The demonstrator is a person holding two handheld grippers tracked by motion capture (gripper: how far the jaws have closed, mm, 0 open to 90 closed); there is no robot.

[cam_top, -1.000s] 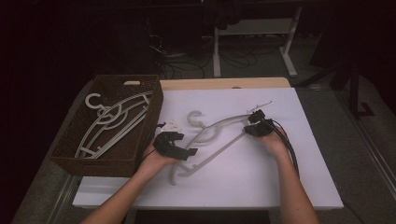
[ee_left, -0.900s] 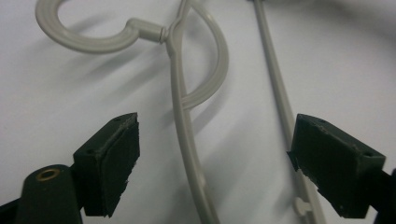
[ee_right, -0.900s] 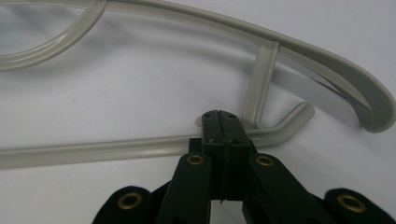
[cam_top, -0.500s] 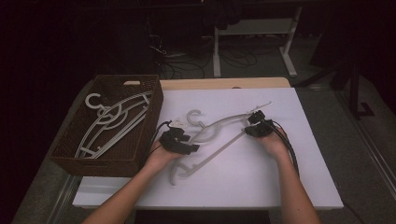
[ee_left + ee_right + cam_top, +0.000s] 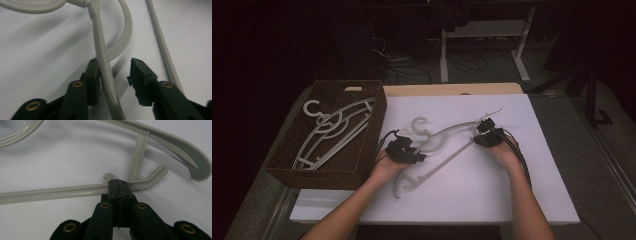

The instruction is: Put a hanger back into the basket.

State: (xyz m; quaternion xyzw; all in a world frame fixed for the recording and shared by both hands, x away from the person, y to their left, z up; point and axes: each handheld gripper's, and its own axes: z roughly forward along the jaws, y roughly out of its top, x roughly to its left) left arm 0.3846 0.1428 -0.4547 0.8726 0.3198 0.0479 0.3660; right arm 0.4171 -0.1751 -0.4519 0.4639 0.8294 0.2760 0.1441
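One white table (image 5: 522, 200) amid dark surroundings.

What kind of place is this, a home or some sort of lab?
Probably a lab or workshop set up for recording. A white work board lies on the table, loose cables trail on the floor around a desk frame, and handheld grippers work a plastic hanger.
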